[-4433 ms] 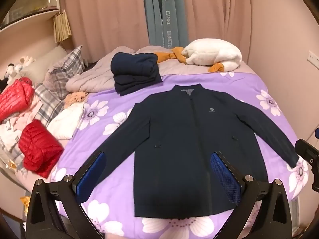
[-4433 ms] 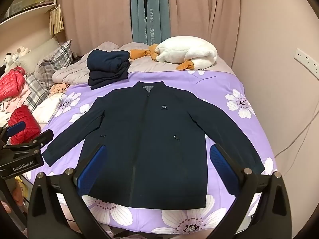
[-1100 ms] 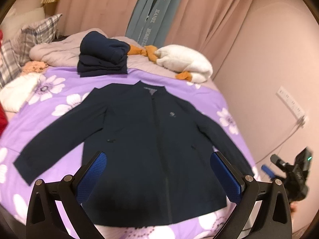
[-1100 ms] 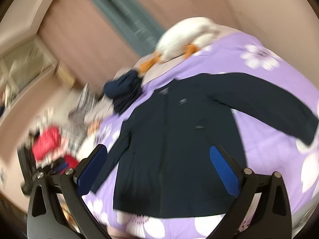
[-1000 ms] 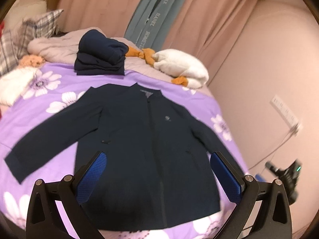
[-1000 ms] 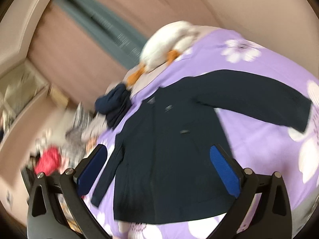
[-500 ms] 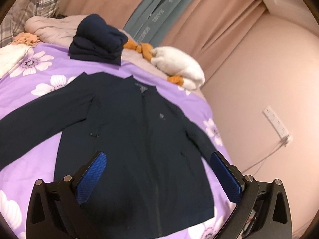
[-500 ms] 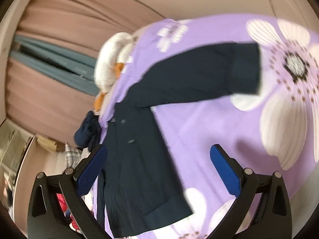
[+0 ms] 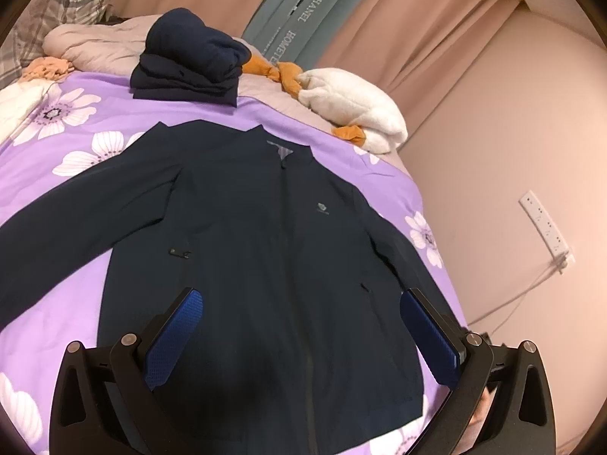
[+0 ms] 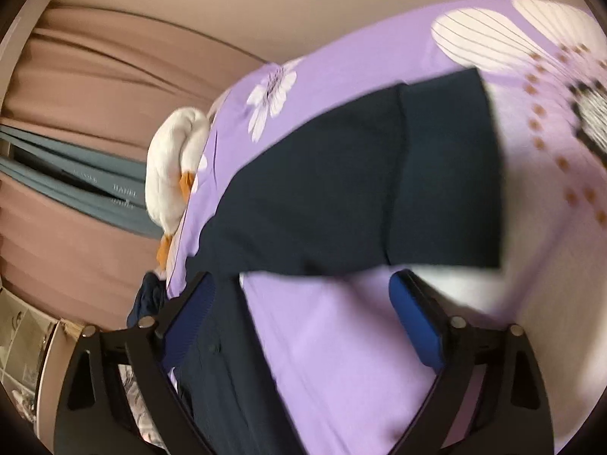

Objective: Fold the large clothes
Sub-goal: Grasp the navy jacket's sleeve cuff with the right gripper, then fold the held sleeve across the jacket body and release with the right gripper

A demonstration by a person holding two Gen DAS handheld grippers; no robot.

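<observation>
A dark navy jacket [image 9: 265, 250] lies flat, front up and sleeves spread, on a purple flowered bedspread [image 9: 76, 144]. My left gripper [image 9: 299, 295] hovers open over the jacket's lower body, nothing between its blue pads. In the right wrist view the picture is rolled and close to the bed: the jacket's sleeve [image 10: 360, 189] with its cuff [image 10: 447, 174] fills the middle. My right gripper [image 10: 301, 284] sits just short of the sleeve's edge, its jaws closing, with only bedspread [image 10: 341, 341] between the fingers.
A stack of folded navy clothes [image 9: 189, 64] rests at the head of the bed beside a white and orange plush toy [image 9: 349, 110]. Pink curtains and a wall with a power strip [image 9: 544, 223] border the bed's right side.
My right gripper has dropped close to the bed and rolled, coming up to the sleeve cuff, and its jaws have narrowed slightly. My left gripper moved a little nearer over the jacket.
</observation>
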